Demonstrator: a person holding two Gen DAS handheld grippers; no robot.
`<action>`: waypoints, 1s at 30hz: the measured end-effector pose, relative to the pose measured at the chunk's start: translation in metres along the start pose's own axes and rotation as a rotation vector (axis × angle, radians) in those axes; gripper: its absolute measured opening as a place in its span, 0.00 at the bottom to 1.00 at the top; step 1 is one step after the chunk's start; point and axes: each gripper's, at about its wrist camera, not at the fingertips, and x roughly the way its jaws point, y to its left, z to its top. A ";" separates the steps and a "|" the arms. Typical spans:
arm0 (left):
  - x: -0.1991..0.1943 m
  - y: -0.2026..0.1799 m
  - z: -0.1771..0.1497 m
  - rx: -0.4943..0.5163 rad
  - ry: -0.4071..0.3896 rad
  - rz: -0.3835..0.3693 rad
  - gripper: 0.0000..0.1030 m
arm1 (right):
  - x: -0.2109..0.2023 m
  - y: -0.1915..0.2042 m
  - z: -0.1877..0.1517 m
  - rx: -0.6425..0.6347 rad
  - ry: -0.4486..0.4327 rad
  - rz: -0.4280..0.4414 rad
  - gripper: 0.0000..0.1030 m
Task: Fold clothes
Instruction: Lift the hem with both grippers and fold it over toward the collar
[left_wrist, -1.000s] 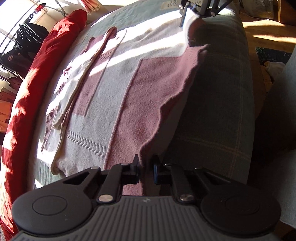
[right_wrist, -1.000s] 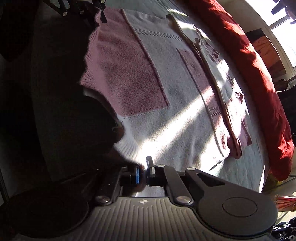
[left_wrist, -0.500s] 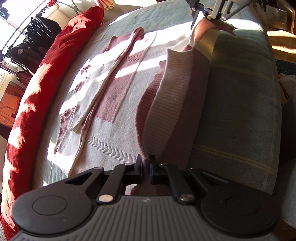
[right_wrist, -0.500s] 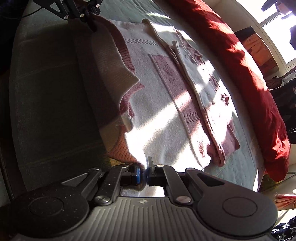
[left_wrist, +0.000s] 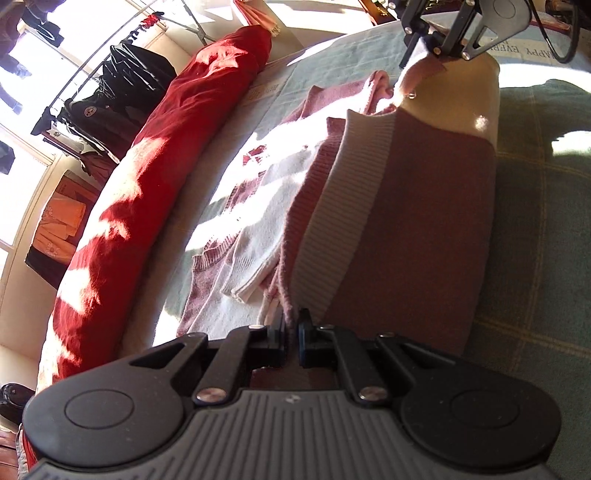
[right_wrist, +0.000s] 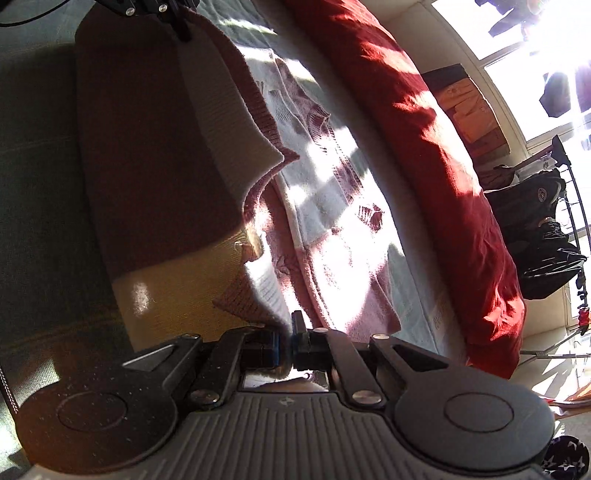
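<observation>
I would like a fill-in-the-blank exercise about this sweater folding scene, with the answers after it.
1. The left gripper is ____ on the sweater's edge.
2. The long bolster beside the sweater is ____ in colour.
3. The sweater lies on a ____ blanket.
4. The right gripper is ____ on the sweater too.

Answers: shut; red; green; shut

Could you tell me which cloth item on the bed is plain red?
The long red quilt rolled along the bed's far edge; the sweater is maroon and cream.

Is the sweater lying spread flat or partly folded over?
Partly folded: both shut grippers hold the sweater's hem edge, doubled over its sunlit front.
</observation>
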 end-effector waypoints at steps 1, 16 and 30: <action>0.006 0.005 0.001 0.004 -0.004 0.011 0.04 | 0.005 -0.005 0.002 0.001 -0.001 -0.013 0.06; 0.094 0.082 0.007 -0.049 -0.009 0.125 0.03 | 0.088 -0.071 0.032 0.028 0.000 -0.115 0.06; 0.106 0.118 -0.033 -0.354 0.108 -0.100 0.19 | 0.131 -0.075 0.030 0.034 0.068 -0.040 0.06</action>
